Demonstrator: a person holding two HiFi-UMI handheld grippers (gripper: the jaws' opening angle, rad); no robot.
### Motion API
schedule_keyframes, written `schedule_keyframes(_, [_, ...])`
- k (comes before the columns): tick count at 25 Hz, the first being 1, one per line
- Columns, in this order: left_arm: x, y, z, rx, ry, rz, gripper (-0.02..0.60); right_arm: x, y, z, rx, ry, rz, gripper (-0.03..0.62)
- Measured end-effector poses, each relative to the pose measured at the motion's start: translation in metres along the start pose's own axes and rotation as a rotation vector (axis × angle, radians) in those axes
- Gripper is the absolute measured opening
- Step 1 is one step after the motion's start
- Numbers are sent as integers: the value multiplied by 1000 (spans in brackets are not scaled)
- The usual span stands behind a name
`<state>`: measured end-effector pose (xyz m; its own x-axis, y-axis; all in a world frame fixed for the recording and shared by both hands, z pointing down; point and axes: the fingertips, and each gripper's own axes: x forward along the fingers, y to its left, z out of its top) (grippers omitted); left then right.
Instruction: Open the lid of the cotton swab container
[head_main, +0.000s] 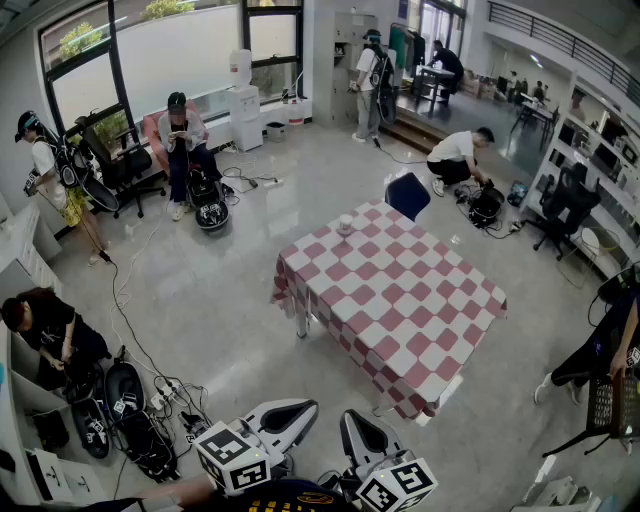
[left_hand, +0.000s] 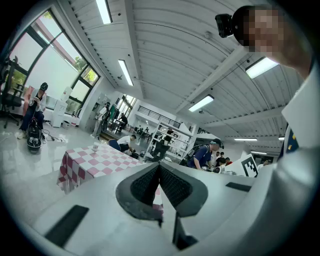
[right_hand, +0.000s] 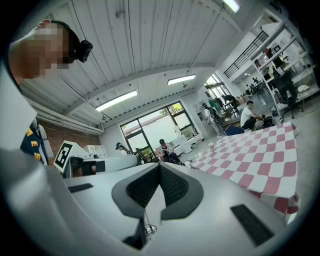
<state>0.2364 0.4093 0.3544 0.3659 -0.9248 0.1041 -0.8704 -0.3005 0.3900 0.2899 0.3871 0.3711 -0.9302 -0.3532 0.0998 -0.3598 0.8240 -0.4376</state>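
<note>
You held the left hand-held gripper (left_hand: 160, 166) and the right hand-held gripper (right_hand: 160, 166) low before you, each with its jaws pressed together on nothing, well short of the red-and-white checked counter (head_main: 400, 310). The cotton swab container (head_main: 345, 226), a small pale tub near the counter's far corner, stood untouched, its lid too small to make out; by the look of it, the opening was not yet begun
</note>
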Motion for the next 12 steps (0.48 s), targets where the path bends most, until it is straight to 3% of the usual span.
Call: schedule_keyframes(12, [16,-26,-19,-6,32,35,2,-29,-16,0,39,-6,21,11])
